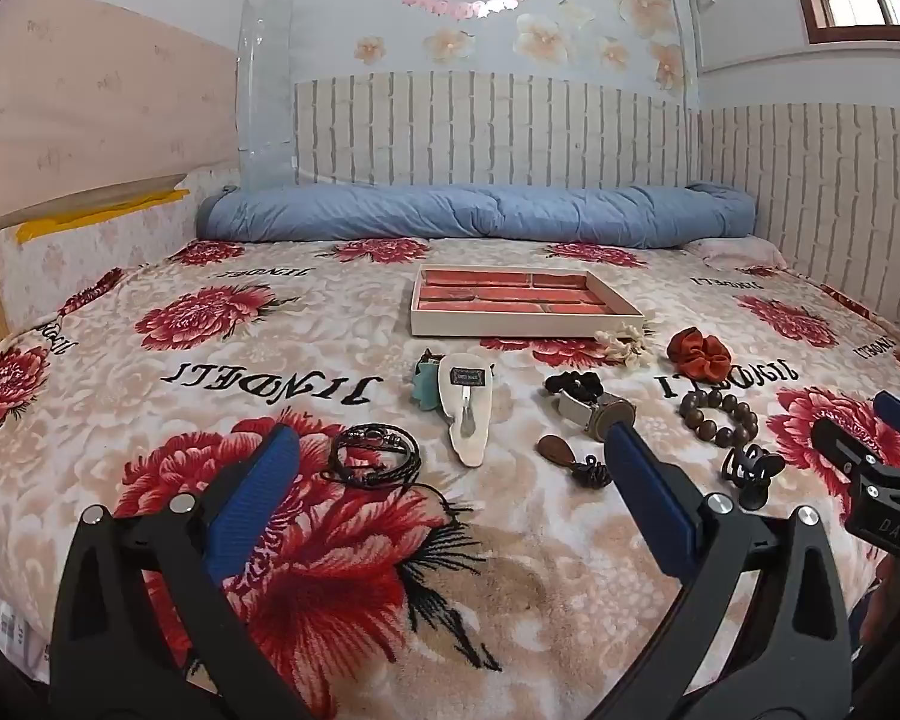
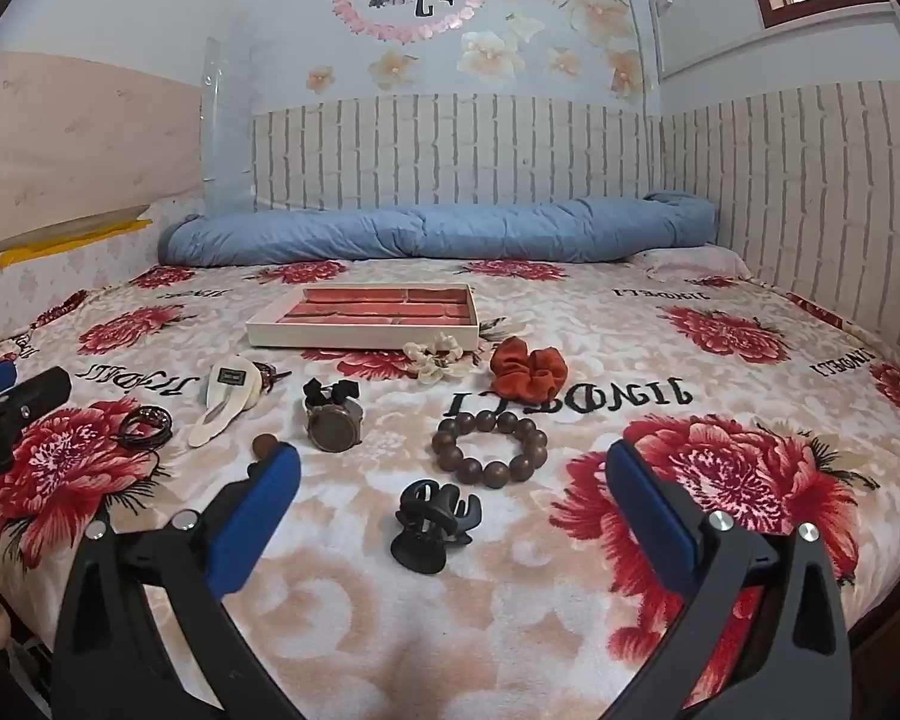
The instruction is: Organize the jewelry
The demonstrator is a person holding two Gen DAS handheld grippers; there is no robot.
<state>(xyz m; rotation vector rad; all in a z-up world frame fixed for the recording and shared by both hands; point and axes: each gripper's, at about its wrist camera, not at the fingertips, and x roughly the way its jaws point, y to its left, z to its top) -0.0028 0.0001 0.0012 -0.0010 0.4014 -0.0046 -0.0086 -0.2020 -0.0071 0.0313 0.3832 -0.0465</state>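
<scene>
My left tongs (image 1: 450,468) hang wide apart over the flowered blanket (image 1: 540,588) on the bed, holding nothing. My right tongs (image 2: 453,483) are spread just as wide and empty, low above the same blanket.

Closest to my right tongs lies a black claw clip (image 2: 431,531), and just beyond it a ring of dark wooden beads (image 2: 489,447). Closest to my left tongs is a coiled black cord bracelet (image 1: 373,455), with a brown teardrop pendant (image 1: 561,450) to its right, on the near side of a bronze-faced watch (image 2: 333,427) whose strap runs away from me.

A little farther, a cream shoe-shaped hair clip (image 1: 467,405) lies lengthwise, touching a teal piece (image 1: 424,385) on its left. A black scrunchie (image 1: 576,385) sits at the far end of the watch strap. Beyond these, a rust-orange scrunchie (image 2: 528,367) and a cream flower hairpiece (image 2: 435,357) lie side by side, the flower just in front of the tray.

The jewelry tray (image 1: 525,324), cream outside with red lined compartments, rests mid-bed; I cannot tell whether anything lies in it. Behind it a rolled blue quilt (image 1: 480,213) lies along the wall.
</scene>
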